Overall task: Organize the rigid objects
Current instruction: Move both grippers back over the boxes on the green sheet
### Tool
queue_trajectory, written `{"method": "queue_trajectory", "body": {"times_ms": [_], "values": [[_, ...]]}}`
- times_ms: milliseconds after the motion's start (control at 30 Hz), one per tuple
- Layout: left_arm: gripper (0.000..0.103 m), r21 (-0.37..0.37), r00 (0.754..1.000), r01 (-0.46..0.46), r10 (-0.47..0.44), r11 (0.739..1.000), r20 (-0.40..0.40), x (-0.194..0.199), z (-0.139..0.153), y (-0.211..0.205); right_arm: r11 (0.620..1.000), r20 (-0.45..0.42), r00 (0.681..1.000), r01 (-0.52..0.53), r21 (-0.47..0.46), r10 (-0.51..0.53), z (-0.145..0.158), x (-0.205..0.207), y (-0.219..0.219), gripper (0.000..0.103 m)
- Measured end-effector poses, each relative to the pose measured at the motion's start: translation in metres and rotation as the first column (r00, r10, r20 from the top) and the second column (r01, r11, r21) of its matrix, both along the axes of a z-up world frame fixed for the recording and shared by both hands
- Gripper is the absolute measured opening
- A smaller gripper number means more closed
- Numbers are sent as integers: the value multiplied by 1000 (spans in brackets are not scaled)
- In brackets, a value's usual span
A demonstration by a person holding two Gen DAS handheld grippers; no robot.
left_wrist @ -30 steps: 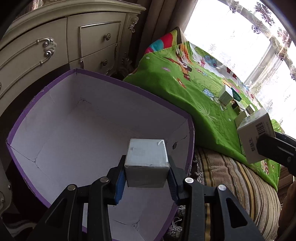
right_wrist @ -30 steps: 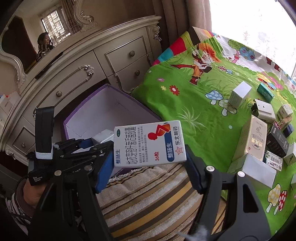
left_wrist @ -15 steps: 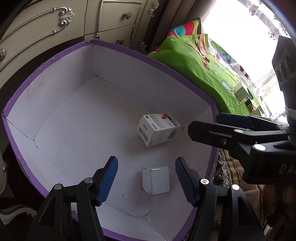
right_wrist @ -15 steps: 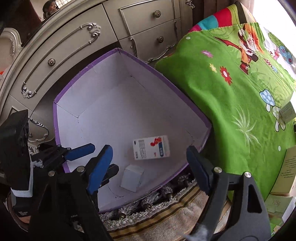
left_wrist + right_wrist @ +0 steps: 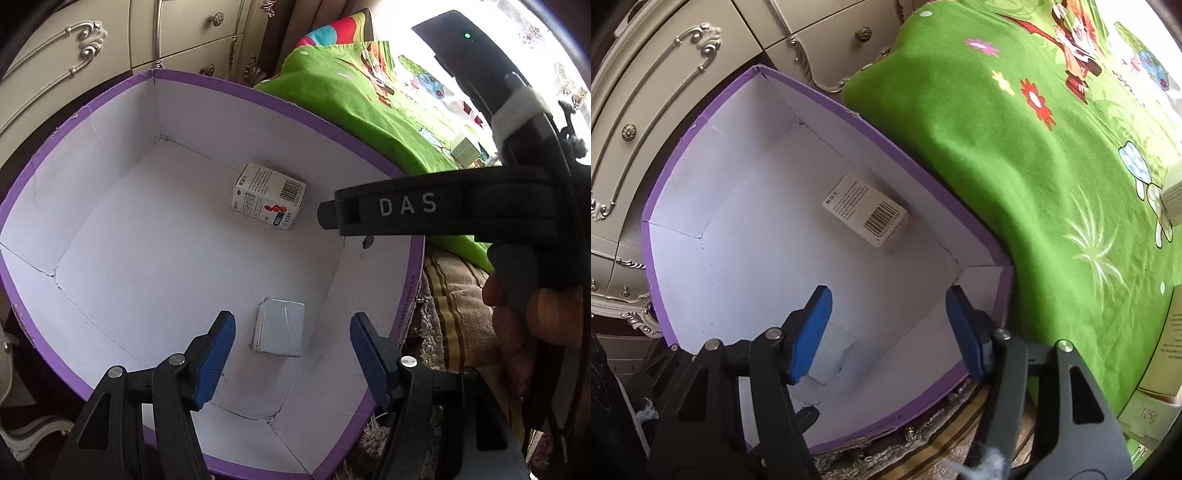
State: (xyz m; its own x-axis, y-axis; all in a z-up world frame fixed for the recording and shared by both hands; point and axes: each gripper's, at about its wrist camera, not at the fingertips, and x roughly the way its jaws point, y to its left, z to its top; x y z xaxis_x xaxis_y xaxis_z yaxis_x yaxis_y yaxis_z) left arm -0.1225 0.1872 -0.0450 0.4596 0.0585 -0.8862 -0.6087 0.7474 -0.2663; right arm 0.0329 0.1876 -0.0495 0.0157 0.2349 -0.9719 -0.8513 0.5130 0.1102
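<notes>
I am hovering both grippers over the purple-rimmed white cardboard box (image 5: pixel 110 236), left jaws open and empty, right jaws closing on nothing. A printed white carton (image 5: pixel 269 201) and a small grey box (image 5: pixel 280 326) are lying inside (more cartons (image 5: pixel 1172 197) are waiting on the green bedspread (image 5: pixel 1015 155)).

Bright window glare – sharp, fisheye-bent edges

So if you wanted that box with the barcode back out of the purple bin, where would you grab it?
Probably from straight above, the only open way into the purple bin. The barcode box lies flat on the floor with its barcode face up and space on both sides, so a hand-held gripper could close across its two long side faces.
</notes>
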Motion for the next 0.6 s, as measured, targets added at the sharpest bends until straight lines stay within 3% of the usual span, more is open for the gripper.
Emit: {"method": "queue_trajectory", "body": {"times_ms": [133, 233, 333, 400, 600], "values": [[65, 0, 1000, 19, -19, 1000, 0, 5, 0, -4, 999, 10, 999, 49, -6, -49, -1, 4, -20, 52], [65, 6, 1000, 28, -28, 1000, 1, 8, 2, -8, 1000, 19, 1000, -2, 20, 1, 4, -5, -24, 51], [65, 12, 1000, 30, -30, 999, 6, 11, 7, -7, 996, 38, 997, -63, 67, 61, 12, -17, -24, 61], [65, 29, 1000, 23, -24, 999, 12, 10, 11, -6, 991, 108, 992, -79, 107, 68, 27, -24, -32, 77], [65, 104, 998, -4, -3, 995, 65, 11, 33, -7, 960, 296, 955, -61, 272, -23, 81, -33, -83, 87]]}}
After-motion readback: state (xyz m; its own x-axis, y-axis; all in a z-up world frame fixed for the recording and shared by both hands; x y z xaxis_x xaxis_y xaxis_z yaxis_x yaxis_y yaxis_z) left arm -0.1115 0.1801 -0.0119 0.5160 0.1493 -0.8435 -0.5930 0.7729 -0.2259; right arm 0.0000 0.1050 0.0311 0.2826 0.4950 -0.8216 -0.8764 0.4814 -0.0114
